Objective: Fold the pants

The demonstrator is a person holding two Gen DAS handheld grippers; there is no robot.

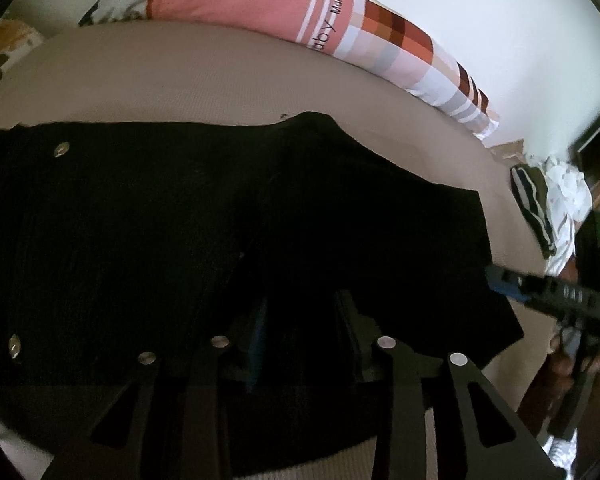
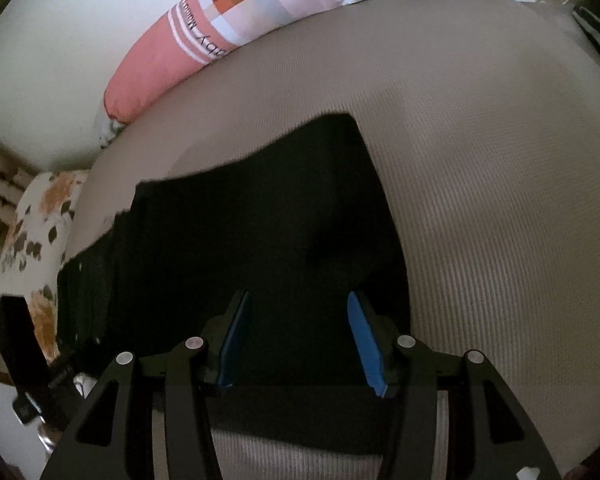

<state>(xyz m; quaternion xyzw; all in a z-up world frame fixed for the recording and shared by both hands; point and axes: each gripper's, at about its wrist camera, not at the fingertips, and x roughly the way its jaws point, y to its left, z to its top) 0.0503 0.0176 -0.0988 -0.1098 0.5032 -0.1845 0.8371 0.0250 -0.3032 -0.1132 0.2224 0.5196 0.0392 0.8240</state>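
Notably, a long pink-and-checked pillow (image 1: 340, 36) lay along the wall at the far edge of the bed (image 2: 480, 200), with a floral cushion (image 2: 36, 240) at one end and a heap of striped clothing (image 1: 540, 208) at the other; none obstructed the work. The black pants (image 1: 180, 220) lay flat on the bed, long axis running across the left wrist view. The left gripper (image 1: 304, 332) and the right gripper (image 2: 296, 332) each stood with jaws apart over the fabric, clamping nothing.
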